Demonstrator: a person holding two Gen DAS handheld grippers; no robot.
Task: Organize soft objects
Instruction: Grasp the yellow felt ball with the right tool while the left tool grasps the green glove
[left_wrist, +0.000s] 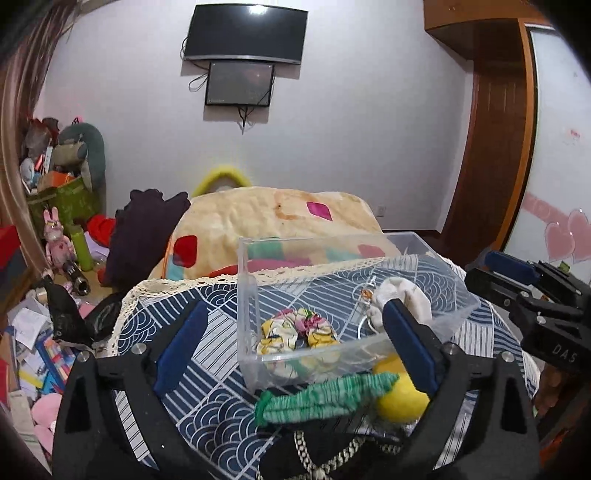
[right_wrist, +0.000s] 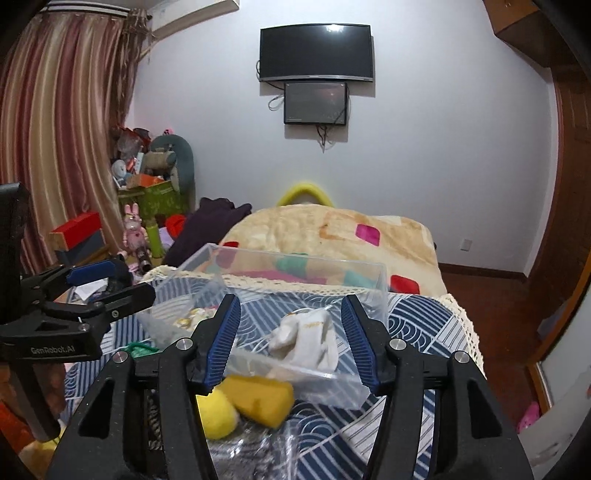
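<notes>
The left gripper and right gripper both hang with fingers apart, holding nothing, low in frame. Just beyond them lie a green scrunchie and yellow plush pieces; behind, mid-frame, the clear box holds a floral scrunchie and white sock.

Table covered by blue patterned cloth with lace edging. Clear plastic box set directly on cloth. Green scrunchie laid on cloth just in front of box. Yellow plush ball and yellow sponge placed in front of box, right of scrunchie, touching each other. Braided cord seen nearer than scrunchie.
</notes>
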